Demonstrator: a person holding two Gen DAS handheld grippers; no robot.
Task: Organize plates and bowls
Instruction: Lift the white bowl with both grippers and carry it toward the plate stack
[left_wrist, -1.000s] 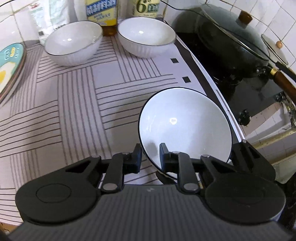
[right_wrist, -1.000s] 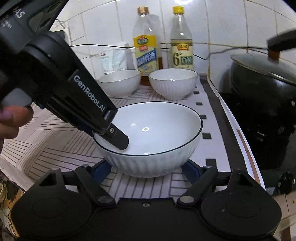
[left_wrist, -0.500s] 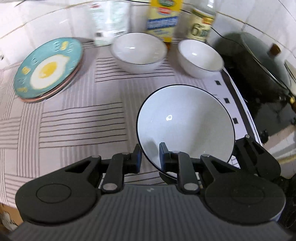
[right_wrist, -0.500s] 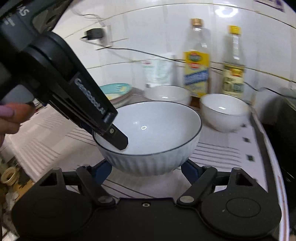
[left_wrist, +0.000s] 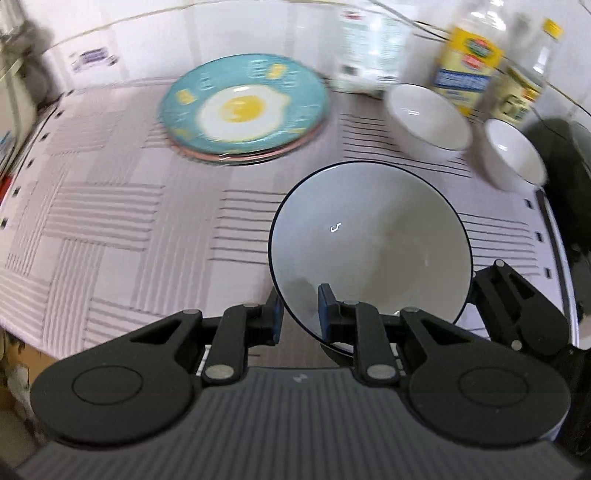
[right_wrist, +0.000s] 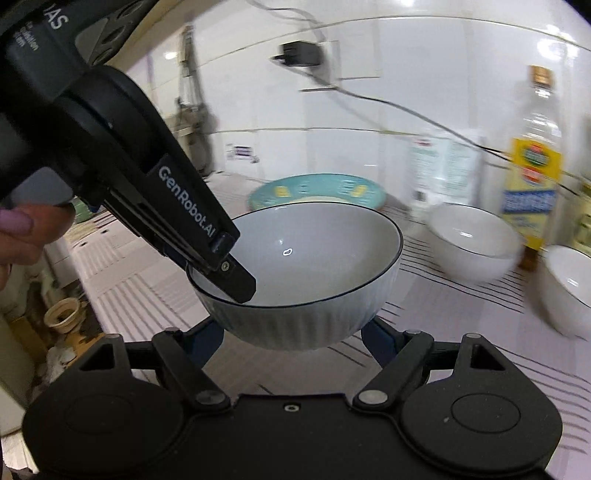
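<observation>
My left gripper (left_wrist: 300, 317) is shut on the near rim of a white ribbed bowl with a dark rim (left_wrist: 369, 251) and holds it above the counter. In the right wrist view the same bowl (right_wrist: 306, 273) sits between my right gripper's (right_wrist: 293, 332) fingers, which touch its sides near the base. The left gripper's finger (right_wrist: 232, 277) dips into the bowl there. A teal fried-egg plate (left_wrist: 243, 107) lies on a pink plate at the back. Two more white bowls (left_wrist: 424, 118) (left_wrist: 513, 155) stand at the back right.
Two oil bottles (left_wrist: 469, 62) (left_wrist: 528, 85) and a white pouch (left_wrist: 365, 55) stand against the tiled wall. A dark stove with a wok (left_wrist: 569, 155) lies to the right. The counter's striped cloth (left_wrist: 110, 221) ends at a front edge on the left.
Both grippers have carried the bowl leftward across the counter. The fried-egg plate has come into fuller view and the stove has slid to the right edge. The grip has not changed.
</observation>
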